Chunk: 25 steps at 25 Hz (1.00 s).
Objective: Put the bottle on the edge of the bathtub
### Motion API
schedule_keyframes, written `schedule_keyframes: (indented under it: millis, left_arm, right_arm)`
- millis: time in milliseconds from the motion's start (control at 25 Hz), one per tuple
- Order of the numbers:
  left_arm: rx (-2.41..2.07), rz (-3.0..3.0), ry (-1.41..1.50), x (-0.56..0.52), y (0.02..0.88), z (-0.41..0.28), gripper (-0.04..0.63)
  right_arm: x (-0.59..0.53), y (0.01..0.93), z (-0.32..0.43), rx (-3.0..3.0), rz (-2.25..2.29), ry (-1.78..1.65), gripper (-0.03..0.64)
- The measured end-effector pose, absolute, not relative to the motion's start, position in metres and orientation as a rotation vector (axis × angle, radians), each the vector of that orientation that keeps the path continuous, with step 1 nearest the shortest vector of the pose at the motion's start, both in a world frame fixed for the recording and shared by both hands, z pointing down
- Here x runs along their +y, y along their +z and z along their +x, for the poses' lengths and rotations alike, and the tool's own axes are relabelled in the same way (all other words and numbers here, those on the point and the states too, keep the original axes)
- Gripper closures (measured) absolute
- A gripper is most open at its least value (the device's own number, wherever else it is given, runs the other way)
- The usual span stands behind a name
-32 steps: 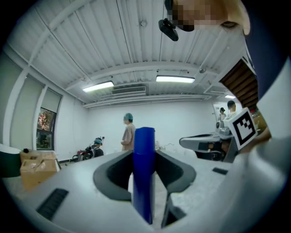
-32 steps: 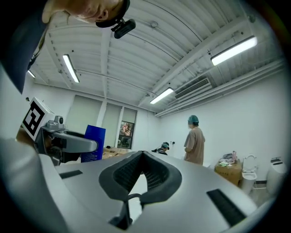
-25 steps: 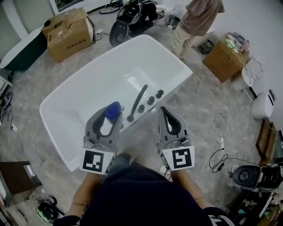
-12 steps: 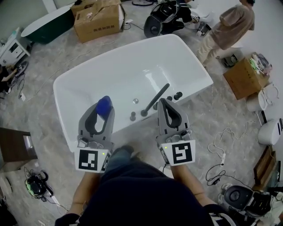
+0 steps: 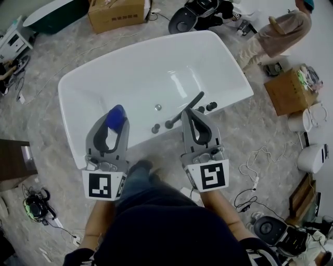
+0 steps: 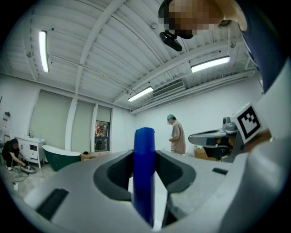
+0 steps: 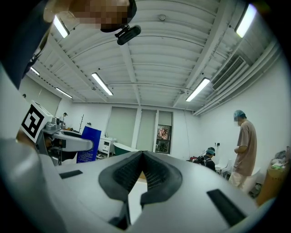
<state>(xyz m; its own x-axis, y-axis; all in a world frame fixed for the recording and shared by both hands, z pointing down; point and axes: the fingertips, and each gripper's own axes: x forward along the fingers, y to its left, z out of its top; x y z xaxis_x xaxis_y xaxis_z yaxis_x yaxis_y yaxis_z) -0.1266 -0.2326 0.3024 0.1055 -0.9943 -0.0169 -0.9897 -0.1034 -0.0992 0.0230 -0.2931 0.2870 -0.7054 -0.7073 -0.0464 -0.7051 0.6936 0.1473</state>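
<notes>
A blue bottle stands upright between the jaws of my left gripper, which is shut on it; the left gripper view shows the bottle as a tall blue column filling the gap. The gripper hangs over the near rim of the white bathtub, left of the black tap. My right gripper is shut with nothing in it, its tips over the near rim beside the tap's knobs. In the right gripper view its pads meet, and the blue bottle shows at the left.
A person stands past the tub's far right corner; another sits by a dark green tub. Cardboard boxes lie beyond and to the right. Cables and gear lie on the floor at the right.
Both grippers have swung left along the tub's near rim while the view turned. The left one still holds the blue bottle, the right one stays shut.
</notes>
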Motion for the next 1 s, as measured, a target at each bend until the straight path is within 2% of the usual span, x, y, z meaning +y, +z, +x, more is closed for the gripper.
schedule_keyframes:
  millis: [680, 1000]
  left_arm:
    - [2.011, -2.525, -0.276, -0.263, 0.439, -0.125, 0.445]
    - [1.951, -2.639, -0.475, -0.268, 0.507, -0.119, 0.448]
  right_arm:
    - [-0.301, 0.395, -0.013, -2.716, 1.034, -0.096, 0.6]
    - [-0.294, 0.443, -0.015, -2.637, 0.996, -0.006, 0.6]
